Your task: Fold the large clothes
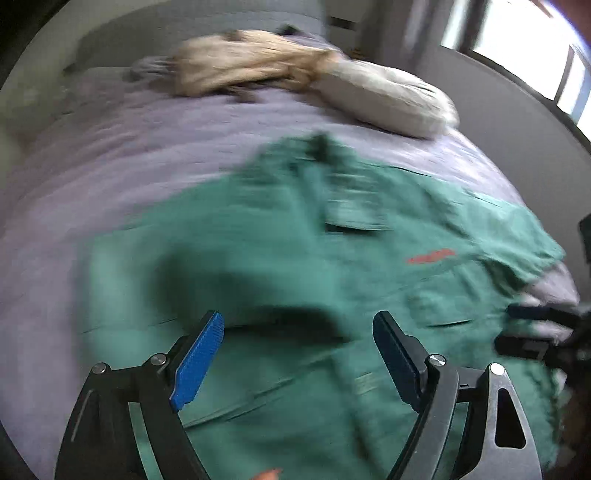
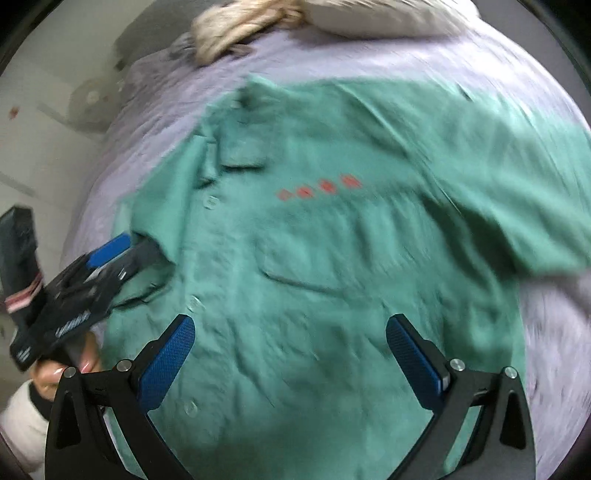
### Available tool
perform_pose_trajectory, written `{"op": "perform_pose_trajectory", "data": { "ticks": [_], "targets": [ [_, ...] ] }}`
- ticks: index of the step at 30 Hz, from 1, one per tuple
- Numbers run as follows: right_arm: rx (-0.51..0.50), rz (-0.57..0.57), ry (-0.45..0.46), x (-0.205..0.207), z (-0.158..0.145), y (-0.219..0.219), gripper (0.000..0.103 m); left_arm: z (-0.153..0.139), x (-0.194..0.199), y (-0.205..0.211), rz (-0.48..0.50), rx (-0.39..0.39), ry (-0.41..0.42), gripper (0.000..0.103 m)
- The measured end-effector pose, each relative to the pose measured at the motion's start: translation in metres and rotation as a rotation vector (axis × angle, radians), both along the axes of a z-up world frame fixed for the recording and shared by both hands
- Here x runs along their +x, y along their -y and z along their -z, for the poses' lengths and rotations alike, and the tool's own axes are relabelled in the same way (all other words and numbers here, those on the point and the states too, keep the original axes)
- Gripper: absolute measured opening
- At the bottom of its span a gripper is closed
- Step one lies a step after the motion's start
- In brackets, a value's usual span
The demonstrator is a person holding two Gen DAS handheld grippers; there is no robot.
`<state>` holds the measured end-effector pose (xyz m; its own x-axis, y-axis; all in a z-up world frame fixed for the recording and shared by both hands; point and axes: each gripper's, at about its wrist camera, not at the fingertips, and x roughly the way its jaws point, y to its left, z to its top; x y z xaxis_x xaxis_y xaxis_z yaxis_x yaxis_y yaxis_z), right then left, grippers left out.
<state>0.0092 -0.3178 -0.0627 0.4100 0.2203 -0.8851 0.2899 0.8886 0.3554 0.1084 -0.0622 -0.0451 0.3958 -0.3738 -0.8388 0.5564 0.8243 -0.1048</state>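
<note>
A green button-up shirt (image 1: 295, 240) (image 2: 332, 240) lies spread front-up on the bed, with its collar at the far end, chest pockets and a small red print. In the left wrist view my left gripper (image 1: 298, 319) hovers open above the shirt's lower half, nothing between its blue pads. In the right wrist view my right gripper (image 2: 291, 321) is open over the shirt's lower front with nothing between its fingers. From there the left gripper (image 2: 129, 247) shows at the shirt's left edge, held by a hand. The right gripper (image 1: 513, 328) appears at the shirt's right edge.
The lilac sheet (image 1: 110, 166) (image 2: 155, 96) covers the bed. A heap of cream and beige clothes (image 1: 258, 59) (image 2: 236, 22) and a white garment (image 1: 388, 99) lie at the far end. Pale floor with a round white object (image 2: 92, 107) lies beyond the bed's left edge. A window (image 1: 517, 37) is at the back right.
</note>
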Motion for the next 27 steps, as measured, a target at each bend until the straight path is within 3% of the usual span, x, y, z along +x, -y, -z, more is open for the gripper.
{"op": "perform_pose_trajectory", "data": {
  "ticks": [3, 9, 13, 18, 22, 23, 26, 27],
  "targets": [
    [-0.102, -0.125, 0.032, 0.030, -0.009, -0.034, 0.103, 0.000, 0.006, -0.050, -0.112, 0.047, 0.013, 0.084],
    [-0.280, -0.339, 0.067, 0.082, -0.004, -0.114, 0.103, 0.039, 0.024, -0.118, -0.326, 0.163, -0.047, 0.084],
    [-0.451, -0.443, 0.105, 0.108, 0.003, -0.164, 0.103, 0.063, 0.029, -0.136, -0.373, 0.180, -0.081, 0.084],
    [-0.545, -0.480, 0.120, 0.143, 0.022, -0.196, 0.103, 0.080, 0.026, -0.153, -0.399, 0.106, -0.126, 0.084],
    [-0.641, -0.471, 0.080, 0.161, 0.048, -0.210, 0.102, 0.083, 0.025, -0.155, -0.390, 0.117, -0.119, 0.085],
    [-0.628, -0.456, 0.090, 0.160, 0.047, -0.206, 0.095, 0.083, 0.025, -0.154, -0.387, 0.119, -0.117, 0.085],
    [-0.565, -0.390, 0.106, 0.156, 0.034, -0.187, 0.012, 0.082, 0.024, -0.155, -0.383, 0.115, -0.113, 0.085],
    [-0.509, -0.357, 0.119, 0.154, 0.028, -0.177, 0.010, 0.082, 0.024, -0.155, -0.384, 0.114, -0.114, 0.085]
  ]
}}
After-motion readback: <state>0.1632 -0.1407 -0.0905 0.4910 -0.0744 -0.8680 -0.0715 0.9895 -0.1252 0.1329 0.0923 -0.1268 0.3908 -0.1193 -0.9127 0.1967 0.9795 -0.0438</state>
